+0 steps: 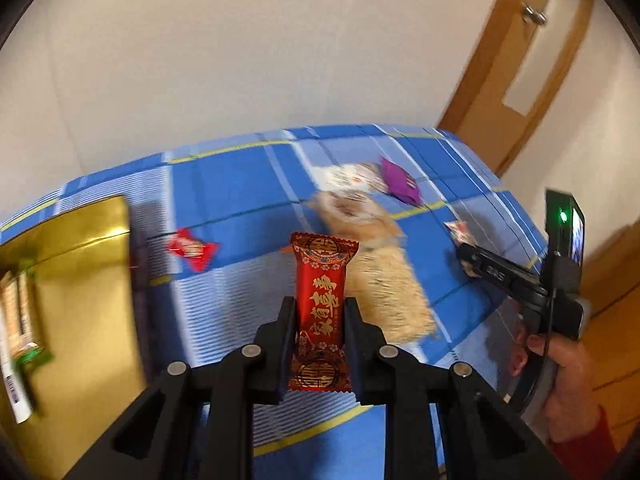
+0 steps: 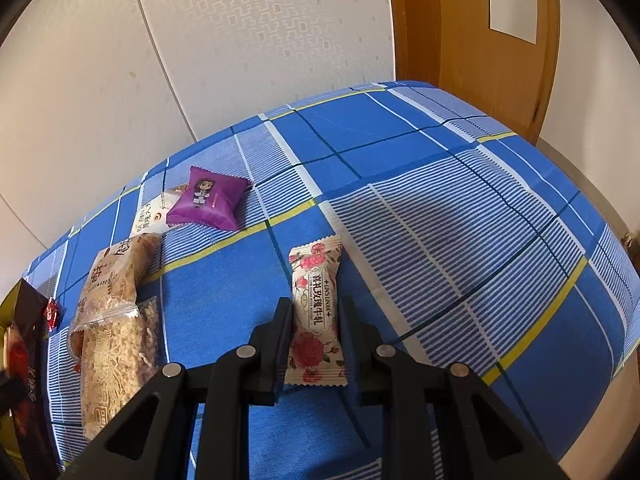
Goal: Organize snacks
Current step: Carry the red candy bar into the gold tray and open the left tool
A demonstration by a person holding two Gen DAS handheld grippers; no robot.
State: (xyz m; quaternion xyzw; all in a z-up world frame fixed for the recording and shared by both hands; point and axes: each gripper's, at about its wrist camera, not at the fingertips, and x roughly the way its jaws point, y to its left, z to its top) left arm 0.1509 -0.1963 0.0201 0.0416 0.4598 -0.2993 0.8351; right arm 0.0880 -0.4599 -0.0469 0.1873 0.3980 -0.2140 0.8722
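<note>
My left gripper (image 1: pixel 320 308) is shut on a red candy with gold characters (image 1: pixel 321 300), held upright above the blue checked cloth (image 1: pixel 240 200). A pink rose-print candy (image 2: pixel 316 312) is clamped upright between the pads of my right gripper (image 2: pixel 314 312). The right gripper (image 1: pixel 470 254) also shows at the right of the left wrist view, held by a hand (image 1: pixel 560 380). A gold box (image 1: pixel 84 300) holding packets stands at the left. On the cloth lie a small red candy (image 1: pixel 192 248), rice-cracker packs (image 2: pixel 116 320), a white packet (image 2: pixel 150 216) and a purple packet (image 2: pixel 208 200).
A patterned wall (image 2: pixel 200 60) runs behind the table and a wooden door (image 2: pixel 480 40) stands at the right. The dark edge of the box (image 2: pixel 24 360) shows at the far left of the right wrist view. The cloth's right half (image 2: pixel 480 220) carries nothing.
</note>
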